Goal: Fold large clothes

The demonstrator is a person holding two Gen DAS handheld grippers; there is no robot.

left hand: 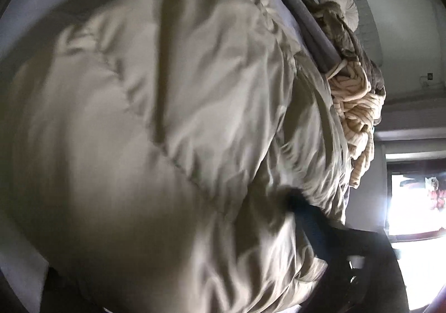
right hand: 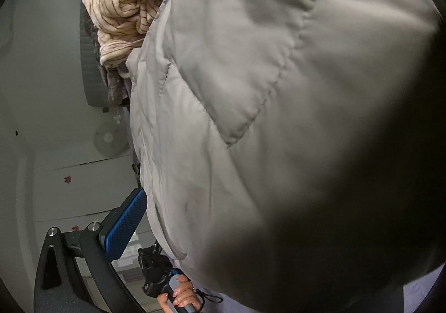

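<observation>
Fabric fills both views: a large pale quilted jacket (left hand: 172, 123) lies spread over a bed (left hand: 41, 1) with a light grey sheet, its puffy panels and stitched seams pressing close to each lens. In the left wrist view, the left claw (left hand: 315, 232) shows only as one dark finger with a blue pad at the lower right, lying against the jacket's edge; the other finger is hidden by cloth, so I cannot tell whether this claw grasps the jacket or is released. In the right wrist view, the right claw (right hand: 195, 218) has one finger with a blue textured pad (right hand: 125, 224) standing clear to the left of the jacket (right hand: 278, 90), while the other side is buried behind the fabric; its jaws stand wide and the visible pad does not press the cloth. Below it, a person's hand (right hand: 178, 296) grips the handle of the other gripper. Beyond the jacket, a heap of cream striped fleece (right hand: 125, 6) sits on the bed beside a darker brown garment (left hand: 359, 43), near a round white cushion (left hand: 343, 4).
</observation>
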